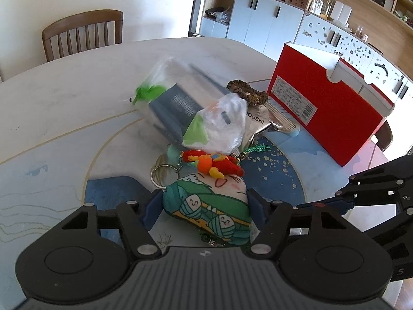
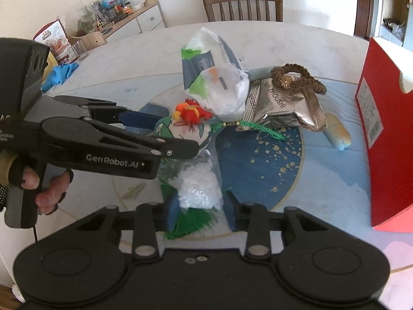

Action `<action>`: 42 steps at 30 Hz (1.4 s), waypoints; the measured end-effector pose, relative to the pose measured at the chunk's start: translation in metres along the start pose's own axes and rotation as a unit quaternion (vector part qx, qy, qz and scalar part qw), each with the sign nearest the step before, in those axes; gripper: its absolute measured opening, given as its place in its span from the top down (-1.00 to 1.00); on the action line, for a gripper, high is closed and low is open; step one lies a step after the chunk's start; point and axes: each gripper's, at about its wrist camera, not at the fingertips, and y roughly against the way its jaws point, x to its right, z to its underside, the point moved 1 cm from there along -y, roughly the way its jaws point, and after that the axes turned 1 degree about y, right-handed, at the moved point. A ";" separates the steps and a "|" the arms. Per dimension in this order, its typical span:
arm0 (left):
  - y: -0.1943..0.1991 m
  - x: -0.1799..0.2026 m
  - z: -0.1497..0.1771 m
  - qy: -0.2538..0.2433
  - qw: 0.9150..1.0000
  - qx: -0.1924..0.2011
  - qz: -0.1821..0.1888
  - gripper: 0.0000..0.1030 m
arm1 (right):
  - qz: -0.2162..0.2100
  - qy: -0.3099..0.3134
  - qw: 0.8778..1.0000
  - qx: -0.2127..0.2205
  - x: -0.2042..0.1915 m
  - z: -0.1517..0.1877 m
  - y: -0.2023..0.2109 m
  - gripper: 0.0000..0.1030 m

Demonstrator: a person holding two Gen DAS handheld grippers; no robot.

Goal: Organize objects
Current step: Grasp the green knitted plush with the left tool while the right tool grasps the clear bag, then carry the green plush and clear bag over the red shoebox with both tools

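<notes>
In the left wrist view, the left gripper (image 1: pixel 204 210) is clenched on a plush pouch (image 1: pixel 209 206) printed with green yarn balls, its blue pads pressing both sides. A key ring (image 1: pixel 162 175) lies at the pouch's 10 o'clock, and a red-orange charm (image 1: pixel 211 164) sits at its 12 o'clock edge. Beyond that, a clear bag (image 1: pixel 219 126) with a green patch rests against a larger bagged grey packet (image 1: pixel 178 103). A brown scrunchie (image 1: pixel 247 91) lies on a silver pouch (image 1: pixel 260 126) at 1 o'clock, just beside the red box (image 1: pixel 322 108) standing on the table (image 1: pixel 64 103). A wooden chair (image 1: pixel 82 33) stands at 11 o'clock beyond the table. The right gripper's arm enters at 3 o'clock; its fingers are out of this frame. In the right wrist view, the right gripper (image 2: pixel 201 209) straddles a crinkled clear packet (image 2: pixel 198 186) lying on green tinsel (image 2: pixel 191 222); whether the pads actually press it I cannot tell. The left gripper (image 2: pixel 155 129) reaches in from 9 o'clock, closed on the plush. The charm (image 2: pixel 191 112) and clear bag (image 2: pixel 222 87) lie at 12 o'clock, the scrunchie (image 2: pixel 296 77) and silver pouch (image 2: pixel 281 108) at 1 o'clock, a pale tube (image 2: pixel 338 134) near the box (image 2: pixel 387 142) at 3 o'clock. Blue gloves (image 2: pixel 59 73) lie at 10 o'clock.
</notes>
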 end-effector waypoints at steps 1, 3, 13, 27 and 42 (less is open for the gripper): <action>0.002 0.001 0.001 0.002 1.000 -0.001 0.001 -0.33 | 0.002 0.004 1.000 0.002 -0.001 0.001 0.002 0.37; 0.007 0.003 0.002 0.003 1.000 -0.001 0.005 -0.32 | 0.000 0.010 1.000 0.006 -0.002 0.004 0.008 0.40; 0.028 0.021 0.015 0.028 0.999 -0.010 0.036 -0.32 | -0.025 0.004 1.000 0.003 -0.001 0.019 0.036 0.39; 0.022 0.024 0.027 0.045 0.998 -0.024 0.033 -0.32 | -0.041 0.025 0.999 0.012 -0.002 0.020 0.037 -0.18; 0.023 0.022 0.027 0.049 0.998 -0.020 0.020 -0.31 | -0.024 0.085 0.996 -0.007 -0.014 0.020 0.020 0.49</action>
